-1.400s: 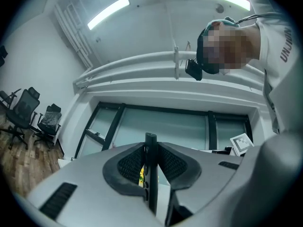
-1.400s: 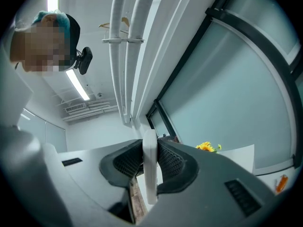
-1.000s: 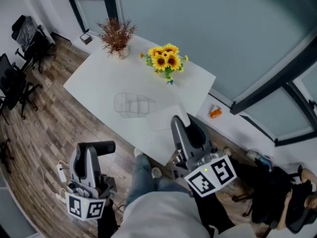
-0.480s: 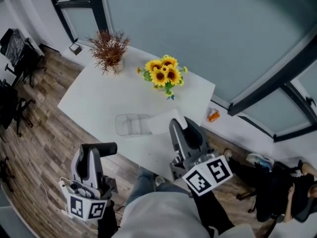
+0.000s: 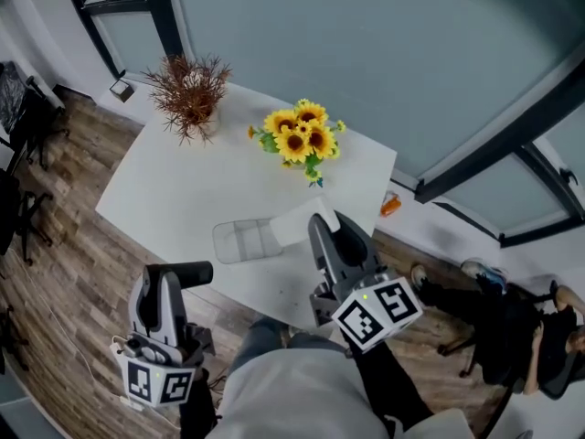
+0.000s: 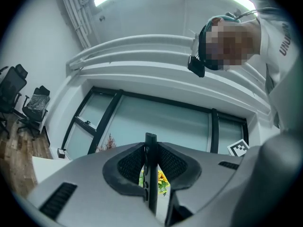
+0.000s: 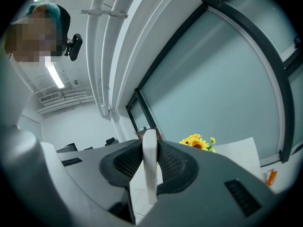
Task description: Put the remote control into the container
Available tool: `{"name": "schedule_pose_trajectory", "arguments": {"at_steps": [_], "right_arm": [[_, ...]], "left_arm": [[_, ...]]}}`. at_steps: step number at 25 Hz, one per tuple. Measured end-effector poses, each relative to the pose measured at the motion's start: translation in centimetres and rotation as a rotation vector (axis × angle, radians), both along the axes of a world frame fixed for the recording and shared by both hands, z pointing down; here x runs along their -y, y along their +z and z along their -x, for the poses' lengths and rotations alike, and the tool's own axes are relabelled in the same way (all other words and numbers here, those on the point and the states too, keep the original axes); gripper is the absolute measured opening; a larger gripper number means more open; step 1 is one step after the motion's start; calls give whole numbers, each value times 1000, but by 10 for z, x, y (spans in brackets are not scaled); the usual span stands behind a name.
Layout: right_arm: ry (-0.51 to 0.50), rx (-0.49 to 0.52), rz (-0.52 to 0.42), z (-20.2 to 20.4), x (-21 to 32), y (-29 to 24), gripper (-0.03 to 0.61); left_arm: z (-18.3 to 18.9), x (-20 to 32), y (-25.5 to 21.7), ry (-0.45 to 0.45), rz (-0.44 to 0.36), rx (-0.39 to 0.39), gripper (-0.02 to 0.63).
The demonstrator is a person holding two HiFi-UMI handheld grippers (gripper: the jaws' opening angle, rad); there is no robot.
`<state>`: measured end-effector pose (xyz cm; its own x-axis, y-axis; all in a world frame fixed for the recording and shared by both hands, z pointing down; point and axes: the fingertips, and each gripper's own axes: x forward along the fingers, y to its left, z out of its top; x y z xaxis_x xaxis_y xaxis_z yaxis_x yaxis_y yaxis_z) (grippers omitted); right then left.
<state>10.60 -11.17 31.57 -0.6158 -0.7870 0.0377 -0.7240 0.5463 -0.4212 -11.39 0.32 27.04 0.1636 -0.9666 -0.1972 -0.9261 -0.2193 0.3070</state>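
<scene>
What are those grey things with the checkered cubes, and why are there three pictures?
They are hand-held grippers, and a person carries one in each hand. One picture comes from a camera on the person's head, looking down. The other two come from cameras riding on the grippers. The white table holds sunflowers, a dried reddish plant and a clear container. The left gripper pinches a black remote. The right gripper pinches a flat white bar, probably another remote.
</scene>
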Motion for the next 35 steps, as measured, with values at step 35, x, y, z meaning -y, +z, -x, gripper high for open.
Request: {"name": "schedule_pose_trajectory", "arguments": {"at_steps": [35], "right_arm": [[-34,-154,87,32,27,66,92]], "left_arm": [[18,28,13,32,14,-43,89]]}}
